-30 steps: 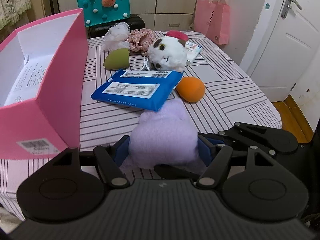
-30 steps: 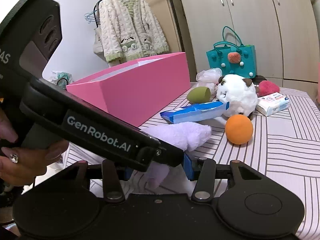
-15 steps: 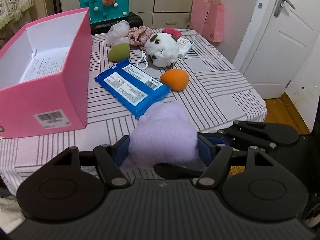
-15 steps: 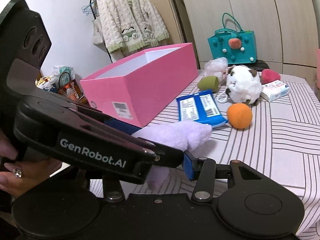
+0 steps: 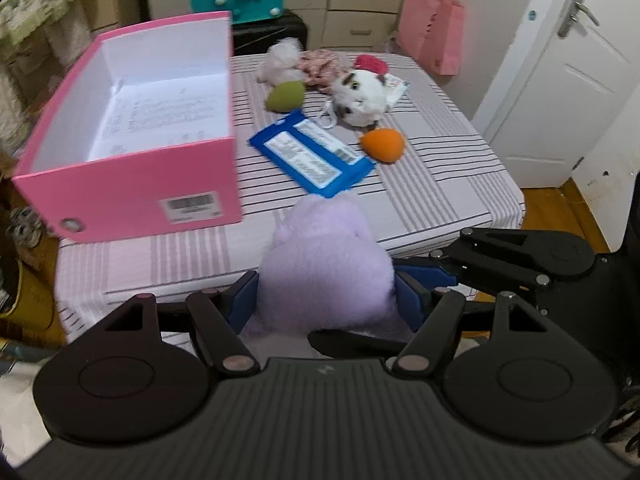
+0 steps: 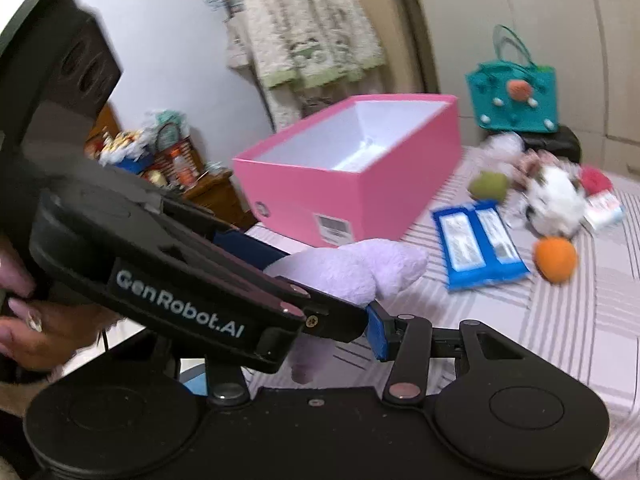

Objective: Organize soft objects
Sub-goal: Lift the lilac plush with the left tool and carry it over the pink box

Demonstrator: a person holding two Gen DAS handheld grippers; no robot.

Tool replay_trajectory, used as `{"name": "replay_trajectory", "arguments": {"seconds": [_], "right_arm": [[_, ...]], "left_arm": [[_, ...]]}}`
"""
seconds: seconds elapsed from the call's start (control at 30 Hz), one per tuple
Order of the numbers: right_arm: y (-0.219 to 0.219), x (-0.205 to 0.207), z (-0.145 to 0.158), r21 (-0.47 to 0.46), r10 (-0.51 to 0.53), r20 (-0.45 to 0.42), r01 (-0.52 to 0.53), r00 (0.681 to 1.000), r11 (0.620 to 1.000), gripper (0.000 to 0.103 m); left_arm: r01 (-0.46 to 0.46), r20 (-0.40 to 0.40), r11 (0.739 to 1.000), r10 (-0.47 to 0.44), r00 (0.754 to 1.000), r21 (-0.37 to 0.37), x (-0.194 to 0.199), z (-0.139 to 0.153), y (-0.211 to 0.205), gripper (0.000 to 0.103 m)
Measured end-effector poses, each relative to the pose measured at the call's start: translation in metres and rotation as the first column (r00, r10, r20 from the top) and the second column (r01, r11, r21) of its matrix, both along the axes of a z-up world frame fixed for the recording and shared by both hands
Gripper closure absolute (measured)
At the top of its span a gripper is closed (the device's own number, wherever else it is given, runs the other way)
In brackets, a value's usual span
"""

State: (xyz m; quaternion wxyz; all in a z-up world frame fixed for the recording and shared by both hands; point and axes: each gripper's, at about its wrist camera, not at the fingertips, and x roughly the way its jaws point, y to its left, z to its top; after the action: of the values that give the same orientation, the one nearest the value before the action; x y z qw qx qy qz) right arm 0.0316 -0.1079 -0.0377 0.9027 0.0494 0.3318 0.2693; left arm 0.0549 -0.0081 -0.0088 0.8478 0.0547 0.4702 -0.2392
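We hold the lilac plush toy (image 5: 324, 268) clamped by both the left gripper (image 5: 326, 300) and right gripper (image 6: 304, 344) above the striped surface (image 5: 432, 196).

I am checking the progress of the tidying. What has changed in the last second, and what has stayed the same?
Both grippers have lifted the purple plush toy up from the striped table; the views now look down into the open pink box. Nothing was grasped or released: the left gripper and right gripper stay clamped on the toy. The blue packet, orange sponge and white plush lie where they were.
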Motion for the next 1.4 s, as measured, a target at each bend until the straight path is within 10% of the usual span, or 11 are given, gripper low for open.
{"name": "replay_trajectory", "arguments": {"seconds": [0.57,0.87,1.4], "right_arm": [[0.043,0.063,0.077,-0.025,0.061,0.139,-0.058,0.988,0.998,0.049],[0.044,0.151,0.086,-0.126,0.068,0.172,-0.046,0.983,0.991,0.049],[0.055,0.316,0.030,-0.215,0.071,-0.038,-0.077,0.997,0.974,0.049]], "left_arm": [[-0.060,0.160,0.997,0.067,0.985,-0.049,0.056,0.079,0.043,0.033],[-0.095,0.185,0.977,0.131,0.974,-0.191,0.143,0.062,0.049,0.033],[-0.288,-0.119,0.914,0.264,0.957,-0.285,0.306,-0.021,0.065,0.033]]}}
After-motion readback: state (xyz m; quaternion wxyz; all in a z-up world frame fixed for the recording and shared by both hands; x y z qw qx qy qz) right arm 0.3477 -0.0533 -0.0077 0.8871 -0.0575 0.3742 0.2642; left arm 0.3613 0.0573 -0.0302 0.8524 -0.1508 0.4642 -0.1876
